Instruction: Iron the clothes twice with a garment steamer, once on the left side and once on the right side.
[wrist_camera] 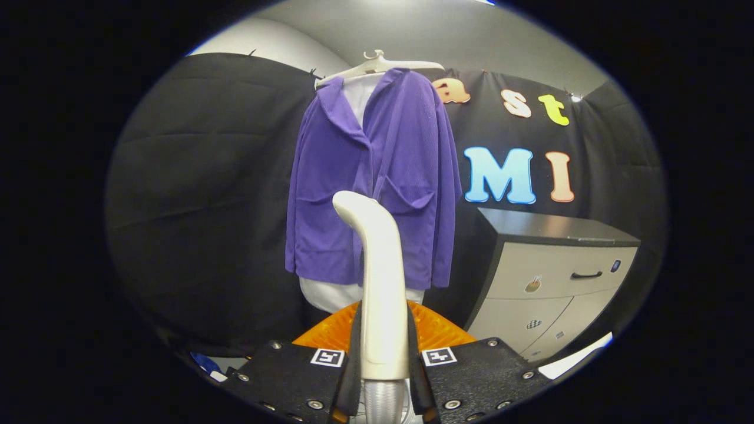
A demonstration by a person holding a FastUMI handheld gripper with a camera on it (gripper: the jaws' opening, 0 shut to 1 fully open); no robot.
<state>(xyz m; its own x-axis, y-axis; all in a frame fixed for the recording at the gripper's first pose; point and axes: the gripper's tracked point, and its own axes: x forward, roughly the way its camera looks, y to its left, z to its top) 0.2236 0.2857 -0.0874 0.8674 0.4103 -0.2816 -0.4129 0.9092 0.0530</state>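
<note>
Low in the middle of the picture, holding the garment steamer tight with the gripper, both fingers pressed on the sides of its smooth white handle. Bent head up top, aimed at the purple jacket beyond the fingers, and well apart from the cloth, so most likely neither side done yet. Hung in the upper middle of the picture on a white hanger, with a white shirt under it, peeking out at the neck and at the bottom. Could go wrong in a few ways from here. Might slip or twist in the fingers, with a handle so smooth and a head so tall. Might push the jacket too hard and set it swinging, or tip it off the hanger, with nothing to hold it steady. Might stay too far off and leave the wrinkles in. Might go down one side twice and miss the other, with the front flaps crossed over. Might catch the ribbed hose below the handle and tug the head off line. Might bump the grey drawers when reaching to the right side of the picture. Around all this, a black cloth wall at the back and a pale grey ceiling above. Just behind the fingers, something orange and ribbed, hard to say what. Cannot tell what kind of floor or counter below.
</note>
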